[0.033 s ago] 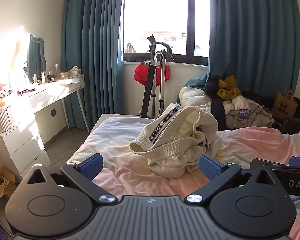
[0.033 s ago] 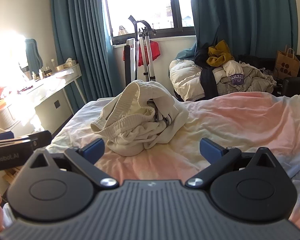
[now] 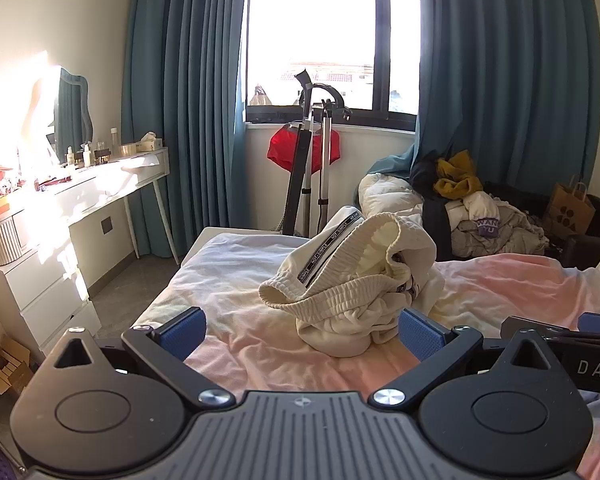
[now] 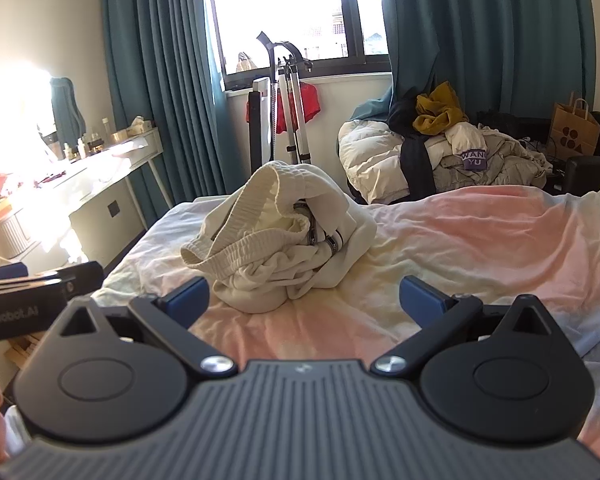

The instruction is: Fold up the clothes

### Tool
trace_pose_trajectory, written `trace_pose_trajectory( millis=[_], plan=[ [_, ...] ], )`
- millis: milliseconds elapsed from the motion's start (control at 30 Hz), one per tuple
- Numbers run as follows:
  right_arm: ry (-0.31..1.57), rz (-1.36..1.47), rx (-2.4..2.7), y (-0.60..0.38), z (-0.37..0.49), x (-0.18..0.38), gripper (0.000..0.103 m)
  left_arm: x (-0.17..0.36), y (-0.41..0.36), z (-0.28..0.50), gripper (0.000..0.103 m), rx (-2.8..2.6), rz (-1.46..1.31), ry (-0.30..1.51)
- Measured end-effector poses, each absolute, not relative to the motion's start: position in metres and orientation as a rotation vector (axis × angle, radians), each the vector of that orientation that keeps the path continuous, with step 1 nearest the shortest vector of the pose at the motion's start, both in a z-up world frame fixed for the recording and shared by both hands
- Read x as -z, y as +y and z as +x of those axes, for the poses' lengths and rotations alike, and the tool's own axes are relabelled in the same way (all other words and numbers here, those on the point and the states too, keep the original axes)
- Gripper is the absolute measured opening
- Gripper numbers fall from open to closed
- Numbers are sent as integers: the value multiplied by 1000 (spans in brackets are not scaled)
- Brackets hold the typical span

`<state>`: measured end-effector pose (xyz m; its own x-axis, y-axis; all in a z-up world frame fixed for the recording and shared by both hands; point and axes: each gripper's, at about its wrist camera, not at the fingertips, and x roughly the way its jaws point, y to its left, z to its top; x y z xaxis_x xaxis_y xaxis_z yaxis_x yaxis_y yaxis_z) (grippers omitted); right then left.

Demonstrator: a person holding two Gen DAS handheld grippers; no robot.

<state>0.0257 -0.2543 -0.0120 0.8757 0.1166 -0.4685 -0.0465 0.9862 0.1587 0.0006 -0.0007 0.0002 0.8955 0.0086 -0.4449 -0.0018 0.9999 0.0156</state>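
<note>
A crumpled cream garment [image 3: 352, 288] with an elastic waistband and a black lettered stripe lies heaped on the pink and white bed sheet [image 3: 500, 280]. My left gripper [image 3: 300, 332] is open just short of the heap, its blue pads apart with nothing between them. In the right wrist view the same garment [image 4: 276, 240] sits ahead and slightly left on the sheet [image 4: 480, 232]. The right gripper [image 4: 304, 299] is also open and empty, close in front of it. Each gripper shows at the edge of the other's view: the right gripper [image 3: 560, 332] and the left gripper [image 4: 28, 296].
Beyond the bed lies a pile of clothes and a duvet [image 3: 472, 216], with a paper bag [image 3: 572, 210] at the far right. A garment steamer stand [image 3: 312, 168] stands under the window. A white dresser [image 3: 60, 216] lines the left wall beside the floor.
</note>
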Motion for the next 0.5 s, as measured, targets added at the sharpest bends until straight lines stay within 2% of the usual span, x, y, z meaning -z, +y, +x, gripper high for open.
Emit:
trace_pose_trajectory(
  millis=[500],
  plan=[
    [472, 114, -78, -253, 24, 12, 103, -1, 0, -2, 103, 12, 6, 450]
  ],
)
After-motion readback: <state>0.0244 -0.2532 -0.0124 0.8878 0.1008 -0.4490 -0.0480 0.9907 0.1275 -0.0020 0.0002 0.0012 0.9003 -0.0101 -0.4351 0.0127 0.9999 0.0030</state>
